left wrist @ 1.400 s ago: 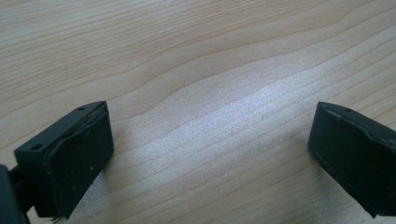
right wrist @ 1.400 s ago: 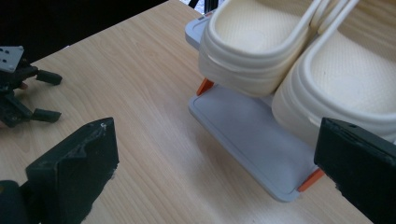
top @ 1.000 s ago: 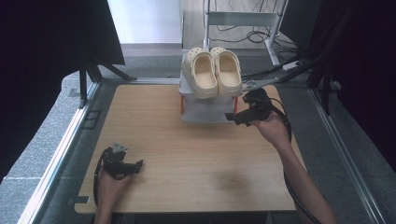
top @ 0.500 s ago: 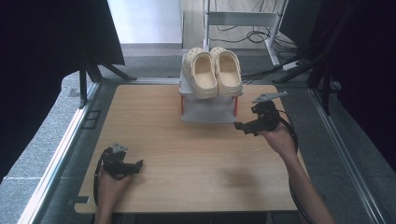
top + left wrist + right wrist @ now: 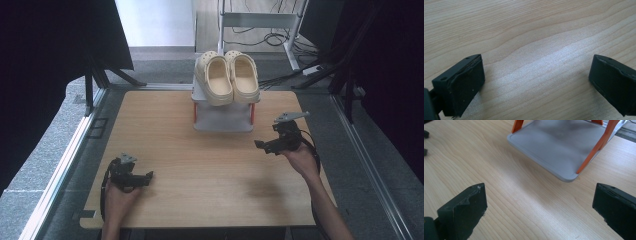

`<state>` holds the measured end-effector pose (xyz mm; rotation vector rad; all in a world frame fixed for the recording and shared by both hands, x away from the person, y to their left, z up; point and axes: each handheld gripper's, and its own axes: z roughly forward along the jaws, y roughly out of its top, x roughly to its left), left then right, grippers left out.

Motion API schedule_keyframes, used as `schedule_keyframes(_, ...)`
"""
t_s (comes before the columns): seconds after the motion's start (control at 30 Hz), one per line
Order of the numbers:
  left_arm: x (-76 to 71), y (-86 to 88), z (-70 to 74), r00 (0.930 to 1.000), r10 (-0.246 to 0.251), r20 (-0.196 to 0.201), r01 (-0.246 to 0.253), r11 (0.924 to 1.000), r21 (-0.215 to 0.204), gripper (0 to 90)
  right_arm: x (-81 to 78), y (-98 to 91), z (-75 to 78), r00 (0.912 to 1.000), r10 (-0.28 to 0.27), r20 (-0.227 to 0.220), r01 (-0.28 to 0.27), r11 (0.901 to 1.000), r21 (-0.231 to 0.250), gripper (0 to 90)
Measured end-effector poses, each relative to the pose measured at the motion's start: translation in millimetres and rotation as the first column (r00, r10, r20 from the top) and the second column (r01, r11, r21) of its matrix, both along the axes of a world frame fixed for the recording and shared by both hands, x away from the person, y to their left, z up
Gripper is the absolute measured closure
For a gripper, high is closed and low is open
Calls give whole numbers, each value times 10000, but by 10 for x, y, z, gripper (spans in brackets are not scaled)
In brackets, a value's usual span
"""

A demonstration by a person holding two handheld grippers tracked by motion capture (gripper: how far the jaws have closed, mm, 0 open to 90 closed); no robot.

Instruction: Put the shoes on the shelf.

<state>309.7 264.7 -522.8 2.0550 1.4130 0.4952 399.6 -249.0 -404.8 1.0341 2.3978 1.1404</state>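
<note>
A pair of cream clogs (image 5: 227, 76) rests side by side on the top shelf of a small grey rack (image 5: 222, 119) with orange legs, at the table's far middle. The rack's lower grey shelf (image 5: 564, 147) is bare. My right gripper (image 5: 263, 145) hovers over the wood just right of the rack's front, open, with nothing between its jaws (image 5: 537, 210). My left gripper (image 5: 145, 176) lies low at the near left of the table, open over bare wood (image 5: 536, 75).
The light wooden table (image 5: 200, 165) has metal rails along both sides. Black panels stand at far left and far right. A grey frame (image 5: 260, 22) and cables sit on the floor beyond the table.
My right gripper has drawn back from the rack toward the near right, and now sits lower over the table. The left gripper has stayed put.
</note>
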Motion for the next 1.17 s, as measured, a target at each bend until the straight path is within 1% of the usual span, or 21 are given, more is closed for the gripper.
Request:
schedule_keyframes(0.4,-2,-5,-2,10000,49,6,-49,10000,-51,3,-79,-56,-380,9998,-202,-73,202,9998,29,2)
schedule_keyframes(0.53,-1,-4,-2,10000,48,7,-48,10000,-47,3,-108,-56,-523,9997,-248,-60,247,9997,-87,7)
schedule_keyframes(0.7,-1,-5,-2,10000,50,6,-50,10000,-48,3,-125,-42,-716,9993,-309,-210,307,9995,-71,14)
schedule_keyframes(0.83,-1,-5,-2,10000,50,8,-50,10000,-51,3,-133,-8,-885,9986,-316,-434,304,9991,-280,14)
schedule_keyframes(0.97,-1,-4,-2,10000,48,8,-48,10000,-49,3,-138,20,-1030,9977,-270,-622,249,9991,-352,17)
schedule_keyframes(1.07,-1,-5,-2,10000,49,7,-49,10000,-49,3,-140,44,-1120,9972,-249,-711,199,9973,-712,15)
schedule_keyframes(1.13,-3,-4,-2,10000,43,6,-43,10000,-50,3,-152,57,-1153,9985,-221,-505,175,9957,-907,6)
schedule_keyframes(1.17,-1,-4,-2,10000,41,9,-41,10000,-46,3,-157,60,-1156,9987,-222,-466,178,9955,-928,5)
